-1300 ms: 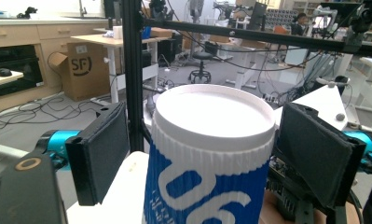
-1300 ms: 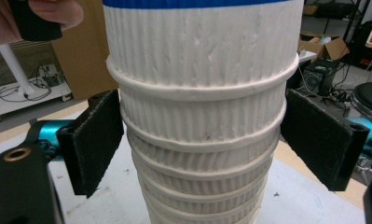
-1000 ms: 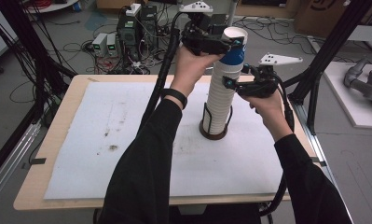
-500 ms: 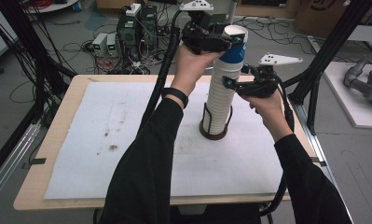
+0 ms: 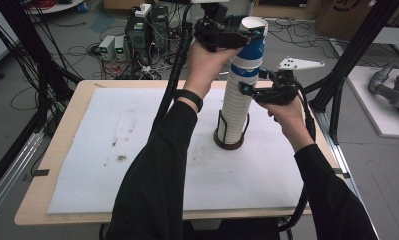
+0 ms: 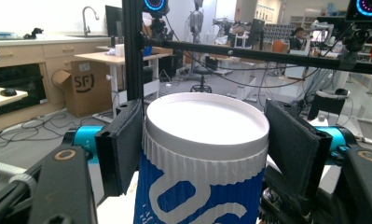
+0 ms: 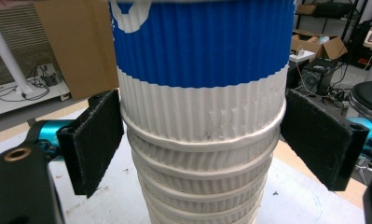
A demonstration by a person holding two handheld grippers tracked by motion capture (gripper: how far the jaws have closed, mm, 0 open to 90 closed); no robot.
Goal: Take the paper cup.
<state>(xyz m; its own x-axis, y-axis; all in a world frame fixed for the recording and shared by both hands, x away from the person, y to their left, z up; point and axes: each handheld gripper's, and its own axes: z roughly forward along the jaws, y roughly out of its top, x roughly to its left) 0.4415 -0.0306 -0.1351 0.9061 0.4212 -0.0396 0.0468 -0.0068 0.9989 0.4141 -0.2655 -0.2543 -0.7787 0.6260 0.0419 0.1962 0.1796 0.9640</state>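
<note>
A tall stack of ribbed white paper cups stands in a dark wire holder on the white mat. The top cup has a blue printed band. My left gripper is held high, its black pads pressed on that cup just under the rim. Lower down, my right gripper clasps the stack from the right, pads against a white cup's rim below the blue one.
The wooden table edge frames the mat, which has a few dark stains. Black frame posts stand right of the table. Cables and electronics boxes lie on the floor behind it.
The blue top cup stands slightly higher, with more blue showing above the white stack. Both hands have stayed nearly where they were.
</note>
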